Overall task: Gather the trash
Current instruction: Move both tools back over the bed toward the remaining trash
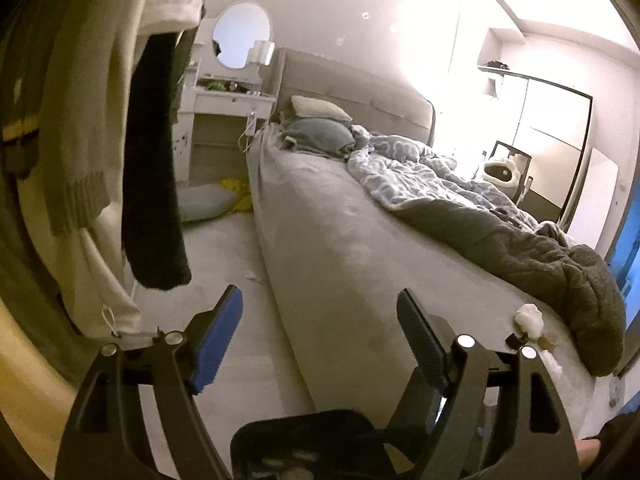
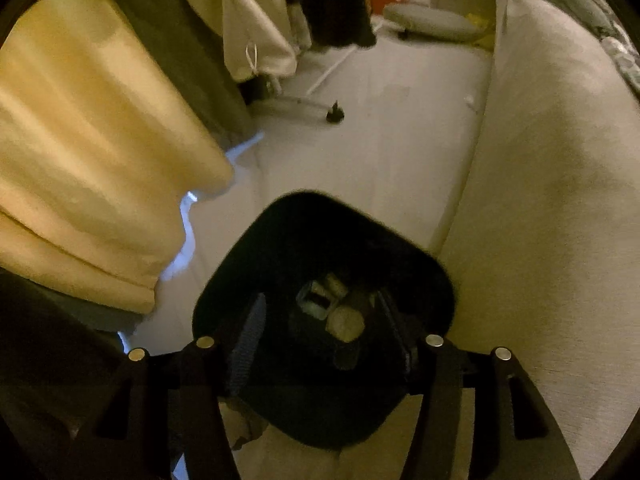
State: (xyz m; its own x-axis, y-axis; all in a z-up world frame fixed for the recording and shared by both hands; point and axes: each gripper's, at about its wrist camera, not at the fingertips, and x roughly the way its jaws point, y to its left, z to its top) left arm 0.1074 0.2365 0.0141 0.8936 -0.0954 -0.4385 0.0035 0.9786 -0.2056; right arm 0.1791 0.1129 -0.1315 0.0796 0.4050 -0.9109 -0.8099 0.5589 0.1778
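Through the left wrist camera I saw one bed (image 1: 340,240) with two pillows (image 1: 320,122) at its head and one crumpled white wad (image 1: 529,315) near its edge. My left gripper (image 1: 320,304) stood with its jaws wide apart, nothing between them, above the rim of one black bin (image 1: 296,436).

Through the right wrist camera, that bin (image 2: 280,240) sat on the floor beside the bed (image 2: 540,200), holding several pale scraps (image 2: 344,322); I could not count them. My right gripper (image 2: 324,328) hung over it, jaws parted and empty.
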